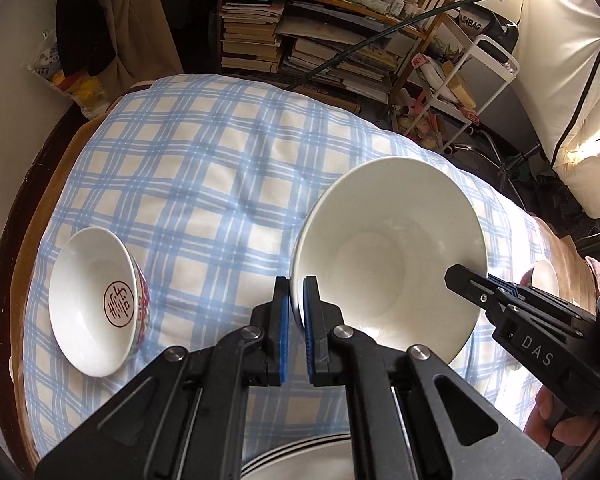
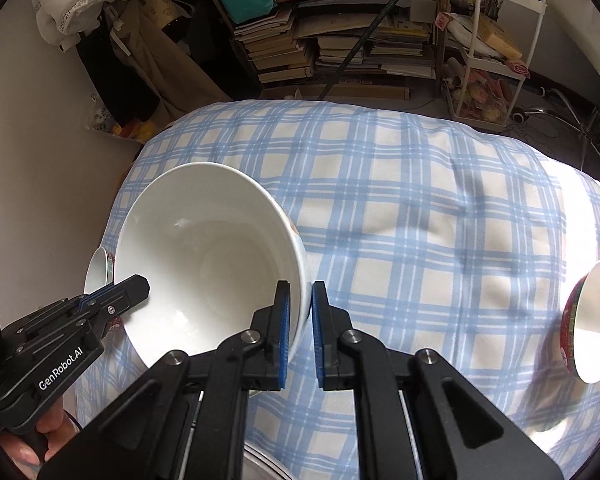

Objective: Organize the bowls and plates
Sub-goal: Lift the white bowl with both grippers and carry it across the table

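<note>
The left claw (image 1: 296,312) is clenched on the near-left rim of the large white bowl (image 1: 384,264), one blue pad inside the wall and one outside. The right claw (image 2: 298,320) grips the opposite rim the same way, so the weight is shared and the bowl hangs level above the checked surface (image 1: 188,184), apparently too wide and heavy for one pinch.

Going left to right: a small bowl with a red character (image 1: 96,300) rests tilted on the cloth at the left, well apart. A stack of plates (image 1: 300,460) shows under the claws at the near edge, likely the bowl's destination. Another red-sided small bowl (image 2: 592,320) sits far right. Nothing blocks the path down.
</note>
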`<state>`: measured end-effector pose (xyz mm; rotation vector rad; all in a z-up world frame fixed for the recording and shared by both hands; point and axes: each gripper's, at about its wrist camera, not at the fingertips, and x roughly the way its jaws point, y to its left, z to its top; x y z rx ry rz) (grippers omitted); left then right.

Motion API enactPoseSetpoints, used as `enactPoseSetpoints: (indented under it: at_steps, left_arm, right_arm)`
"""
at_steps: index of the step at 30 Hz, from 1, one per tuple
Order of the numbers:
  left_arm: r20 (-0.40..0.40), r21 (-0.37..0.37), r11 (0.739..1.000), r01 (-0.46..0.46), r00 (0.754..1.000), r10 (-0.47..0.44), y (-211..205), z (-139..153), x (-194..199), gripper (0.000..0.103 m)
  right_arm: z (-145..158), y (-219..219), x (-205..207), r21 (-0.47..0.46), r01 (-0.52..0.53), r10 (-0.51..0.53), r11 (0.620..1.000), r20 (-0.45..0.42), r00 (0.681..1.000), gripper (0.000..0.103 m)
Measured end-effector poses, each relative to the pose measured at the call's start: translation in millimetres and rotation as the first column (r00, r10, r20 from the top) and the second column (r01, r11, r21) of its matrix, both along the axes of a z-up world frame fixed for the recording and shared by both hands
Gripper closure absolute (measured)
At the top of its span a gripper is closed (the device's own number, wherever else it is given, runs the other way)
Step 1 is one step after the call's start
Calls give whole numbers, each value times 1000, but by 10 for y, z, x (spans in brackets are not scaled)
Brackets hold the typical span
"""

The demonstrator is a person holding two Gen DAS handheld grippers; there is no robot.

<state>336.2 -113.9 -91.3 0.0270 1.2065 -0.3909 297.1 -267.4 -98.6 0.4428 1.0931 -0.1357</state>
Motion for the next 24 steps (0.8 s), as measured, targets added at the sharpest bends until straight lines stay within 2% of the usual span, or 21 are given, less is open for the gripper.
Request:
enactPoseSetpoints:
  at_steps: [14, 24]
  left_arm:
    - [-6, 21, 998, 57, 998, -57, -410, -4, -711, 96]
    - [-54, 57, 991, 118, 992, -115, -677, -161, -1160, 96]
  right_arm:
    - [80, -222, -816, -37, 46, -45, 998, 11, 999, 92]
    - [-133, -362, -1348, -29, 80, -80, 996, -26, 996, 92]
